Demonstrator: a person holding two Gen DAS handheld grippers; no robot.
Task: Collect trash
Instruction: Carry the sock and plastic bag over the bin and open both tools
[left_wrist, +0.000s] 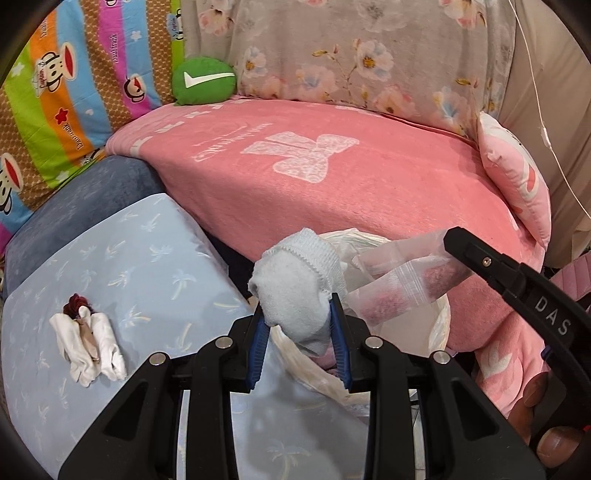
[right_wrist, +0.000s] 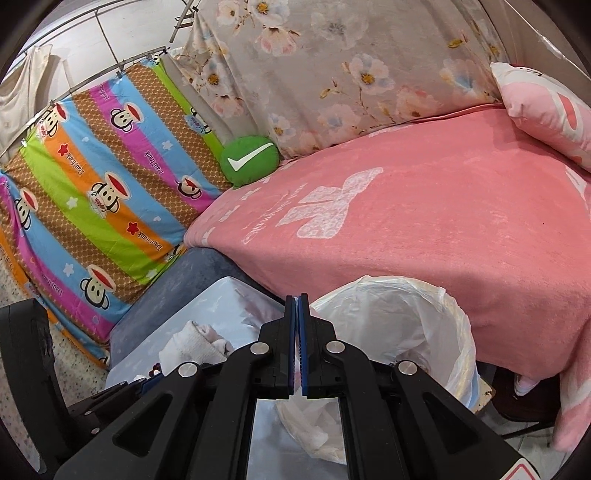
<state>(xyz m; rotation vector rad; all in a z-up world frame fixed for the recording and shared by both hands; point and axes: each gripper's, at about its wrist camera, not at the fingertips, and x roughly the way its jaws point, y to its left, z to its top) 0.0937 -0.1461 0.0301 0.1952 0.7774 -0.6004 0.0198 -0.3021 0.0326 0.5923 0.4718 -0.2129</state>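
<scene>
Holding the white sock (left_wrist: 295, 288) pinched between its blue pads, the left gripper (left_wrist: 301, 325) hangs just above the lined trash bin (right_wrist: 458, 332). The right gripper (right_wrist: 298, 325) clamps a clear zip bag (left_wrist: 399, 284) beside it. Best to centre each over the opening before letting go; crumpled tissue (left_wrist: 88, 343) waits on the blue table (left_wrist: 147, 258).

Home bedroom, pink blanketed bed (right_wrist: 424, 236), floral sheet (right_wrist: 332, 70), cartoon mattress (right_wrist: 99, 192)
</scene>
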